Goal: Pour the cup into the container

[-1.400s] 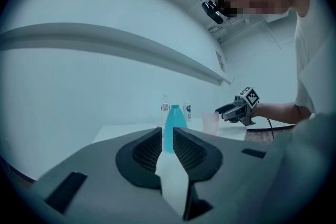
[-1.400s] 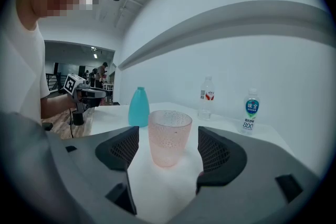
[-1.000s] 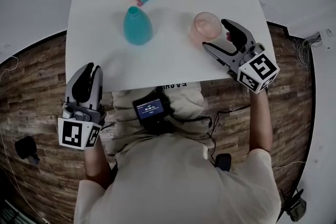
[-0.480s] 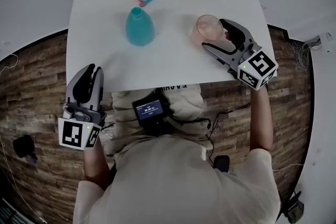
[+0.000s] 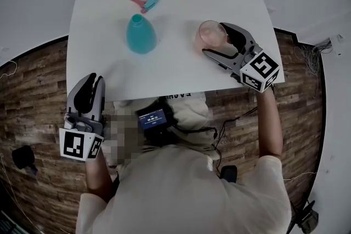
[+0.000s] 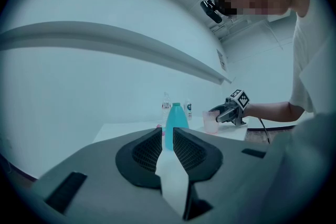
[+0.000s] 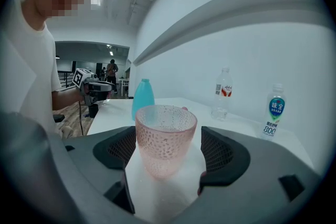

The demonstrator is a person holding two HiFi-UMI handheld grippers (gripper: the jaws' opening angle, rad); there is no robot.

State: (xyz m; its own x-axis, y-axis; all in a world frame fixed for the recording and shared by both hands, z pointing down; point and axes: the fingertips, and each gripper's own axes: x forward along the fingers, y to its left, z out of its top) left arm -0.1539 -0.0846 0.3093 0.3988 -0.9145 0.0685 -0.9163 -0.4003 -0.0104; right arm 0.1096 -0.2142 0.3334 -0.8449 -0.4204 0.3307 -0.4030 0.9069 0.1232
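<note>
White table (image 5: 109,68) holds the pink cup (image 7: 166,136) between my right gripper's (image 5: 215,40) wide-open jaws, not yet squeezed, while my left gripper (image 5: 92,80) hangs closed and empty off its edge; I judge the grasp is the step in hand, and next comes closing, lifting and tipping over the teal container (image 5: 141,35).

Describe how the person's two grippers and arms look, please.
The left gripper and the right gripper are both grey, each with two curved fingers lined with black textured pads. Each carries a white cube printed with black square markers. The person wears a pale T-shirt with short sleeves, and the forearms are bare.
</note>
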